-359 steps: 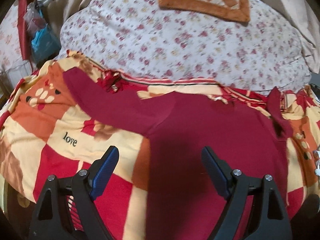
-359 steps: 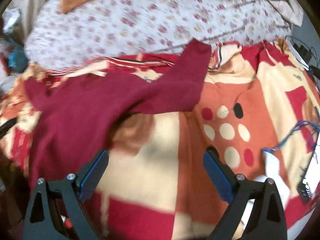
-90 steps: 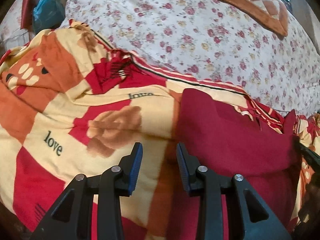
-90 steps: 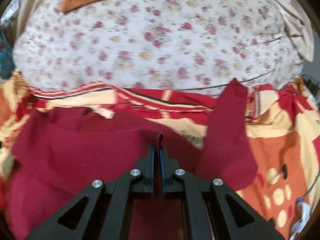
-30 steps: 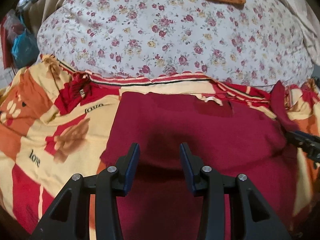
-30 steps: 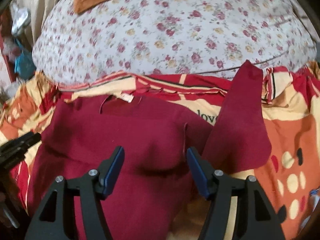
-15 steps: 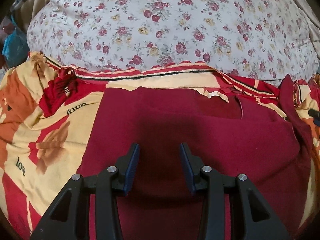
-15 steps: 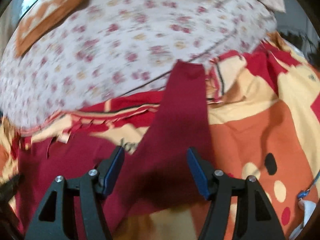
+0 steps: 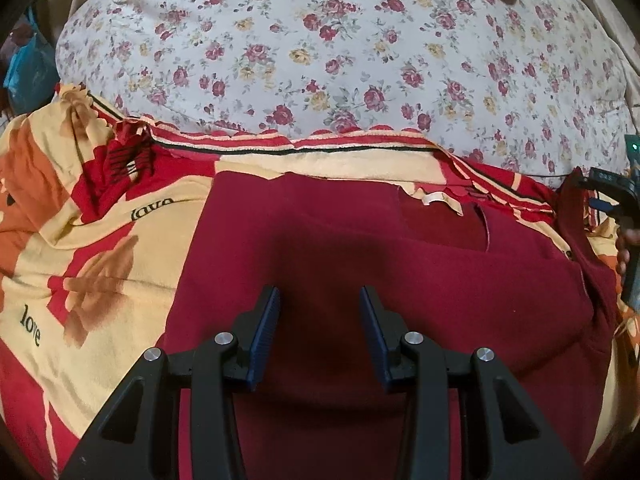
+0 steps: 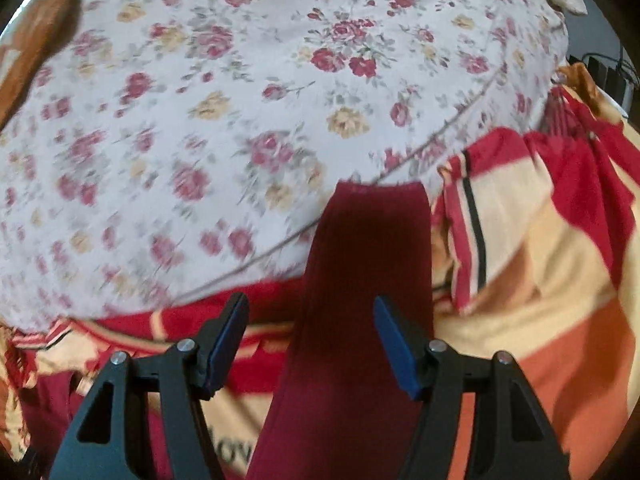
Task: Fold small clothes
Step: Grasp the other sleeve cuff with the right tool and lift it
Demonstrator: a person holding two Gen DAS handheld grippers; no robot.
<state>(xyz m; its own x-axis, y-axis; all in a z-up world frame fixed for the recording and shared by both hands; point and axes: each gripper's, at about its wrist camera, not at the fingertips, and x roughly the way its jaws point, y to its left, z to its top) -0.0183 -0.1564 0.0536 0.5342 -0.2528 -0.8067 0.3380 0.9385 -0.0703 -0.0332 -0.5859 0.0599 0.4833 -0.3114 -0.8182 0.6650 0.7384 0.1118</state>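
R tongs (image 10: 311,338) moved over sleeve (image 10: 360,280).

Left sleeve now folded in over the red top (image 9: 400,280), not sticking out on the blanket (image 9: 100,248) like before. Left gripper (image 9: 319,336) moved from the blanket onto the top, fingers much closer together. Right gripper (image 10: 310,340) let go, opened up, slid over to the right sleeve (image 10: 360,280).
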